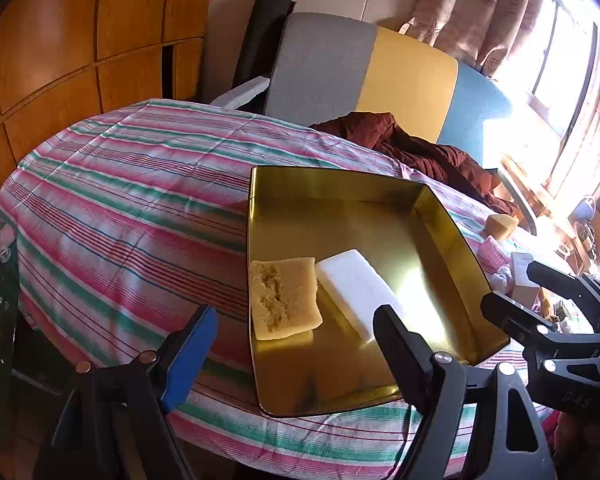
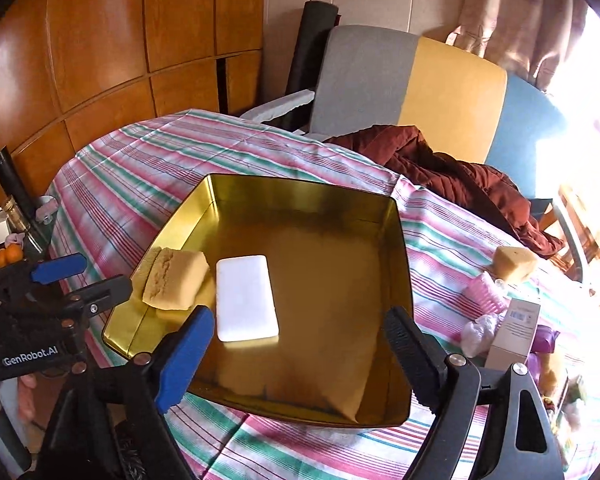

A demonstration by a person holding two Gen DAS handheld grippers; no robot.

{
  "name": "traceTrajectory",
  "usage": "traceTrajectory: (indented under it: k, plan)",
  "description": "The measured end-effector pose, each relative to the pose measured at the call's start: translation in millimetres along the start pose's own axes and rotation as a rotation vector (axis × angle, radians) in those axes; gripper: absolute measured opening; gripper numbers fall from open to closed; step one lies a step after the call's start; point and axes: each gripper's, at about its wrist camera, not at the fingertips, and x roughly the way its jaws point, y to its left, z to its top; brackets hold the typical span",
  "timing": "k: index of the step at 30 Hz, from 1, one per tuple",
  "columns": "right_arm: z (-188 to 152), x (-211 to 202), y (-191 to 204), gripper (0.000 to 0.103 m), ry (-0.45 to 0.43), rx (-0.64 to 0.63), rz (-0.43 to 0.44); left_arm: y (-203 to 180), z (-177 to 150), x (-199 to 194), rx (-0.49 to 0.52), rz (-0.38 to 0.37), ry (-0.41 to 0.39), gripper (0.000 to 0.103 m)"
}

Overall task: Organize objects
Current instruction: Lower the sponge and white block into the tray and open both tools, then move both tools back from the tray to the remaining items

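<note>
A gold metal tray (image 1: 452,224) (image 2: 398,240) sits on the striped tablecloth. Inside it lie a yellow sponge (image 1: 285,297) (image 2: 176,278) at the left and a white foam block (image 1: 358,292) (image 2: 246,298) beside it. My left gripper (image 1: 296,344) is open and empty above the tray's near left corner; it also shows in the right wrist view (image 2: 86,276). My right gripper (image 2: 300,346) is open and empty over the tray's near edge; it also shows in the left wrist view (image 1: 514,292). Another yellow sponge (image 2: 514,264) (image 1: 500,226) lies on the cloth to the right.
Right of the tray lie a pink ribbed item (image 2: 486,294), a crumpled plastic bag (image 2: 478,330), a white box (image 2: 514,332) and purple items (image 2: 544,344). A dark red jacket (image 2: 460,168) lies on a grey, yellow and blue sofa (image 2: 452,80). Bottles and oranges (image 2: 10,258) stand at the left.
</note>
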Motion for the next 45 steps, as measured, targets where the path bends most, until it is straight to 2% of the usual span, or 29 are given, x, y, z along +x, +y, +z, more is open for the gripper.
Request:
traceTrajectory:
  k: [14, 24, 29, 34, 42, 45]
  plan:
    - [-4, -8, -14, 0.092, -0.031, 0.024, -0.032, -26, 3, -3, 0.06, -0.021, -0.007, 0.082]
    - [-17, -6, -50, 0.097, -0.023, 0.093, -0.071, -59, 6, 5, 0.131, -0.05, 0.009, 0.082]
    - [-30, -12, -99, 0.101, -0.029, 0.186, -0.139, -76, 11, 13, 0.148, -0.081, 0.047, 0.082]
    - [-48, -21, -168, 0.102, -0.003, 0.298, -0.268, -108, 12, 19, 0.215, -0.149, 0.076, 0.082]
    - [-87, -41, -290, 0.103, 0.005, 0.496, -0.497, -178, 17, 30, 0.345, -0.263, 0.102, 0.081]
    - [-107, -44, -322, 0.103, -0.007, 0.616, -0.515, -213, 19, 39, 0.397, -0.307, 0.125, 0.08]
